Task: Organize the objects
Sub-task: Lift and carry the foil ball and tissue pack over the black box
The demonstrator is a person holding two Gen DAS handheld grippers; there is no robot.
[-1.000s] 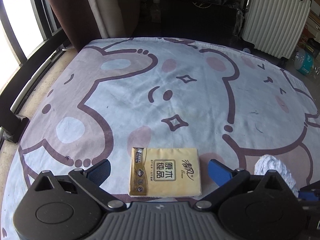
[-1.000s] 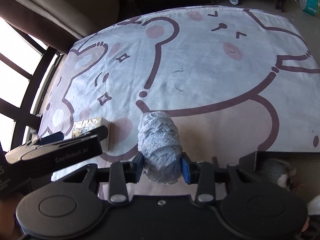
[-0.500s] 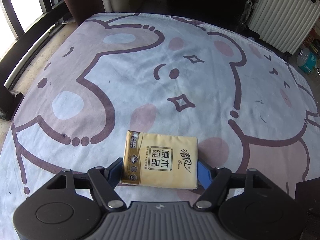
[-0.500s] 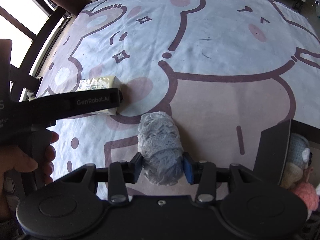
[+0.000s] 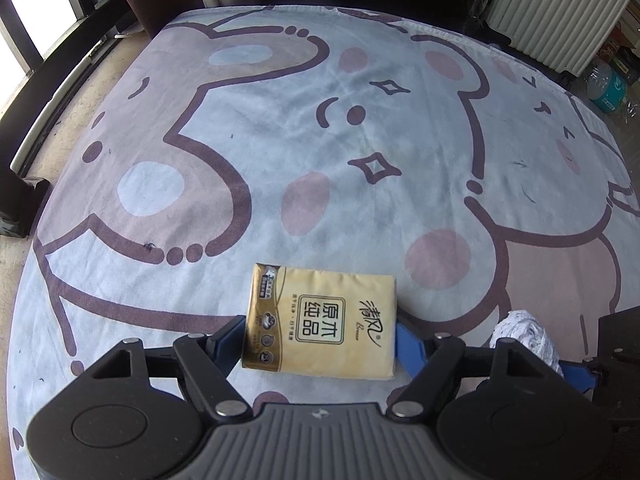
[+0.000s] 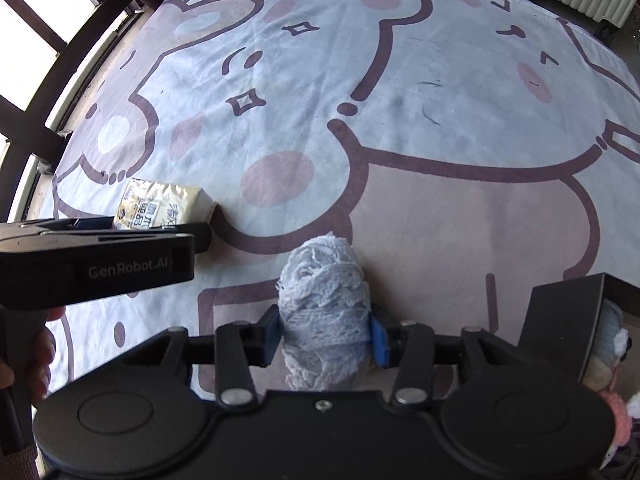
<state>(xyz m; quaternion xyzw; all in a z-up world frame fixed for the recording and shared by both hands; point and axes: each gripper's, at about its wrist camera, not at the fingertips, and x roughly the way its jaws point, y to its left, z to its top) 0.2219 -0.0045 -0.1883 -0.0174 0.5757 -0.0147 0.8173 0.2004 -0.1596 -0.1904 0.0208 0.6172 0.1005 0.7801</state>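
Left gripper (image 5: 320, 340): your fingers pinch the tissue pack (image 5: 320, 324), easing wider; soft, light, slick wrapper, so hold its short ends. Right gripper (image 6: 324, 336) squeezes the springy yarn ball (image 6: 322, 304) mid-body.

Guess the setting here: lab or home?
Likely a home room: a plush cartoon-bear printed rug covers the floor, a white ribbed hard-shell suitcase stands behind it, and crocheted soft toys fill a dark box.

Yellow tissue pack (image 5: 320, 324), pale-blue lace roll (image 6: 324, 316)

The tissue pack (image 5: 320, 326) lies on the blanket (image 5: 280, 152), left of the yarn (image 6: 324, 312); a box (image 6: 560, 328) stands right.
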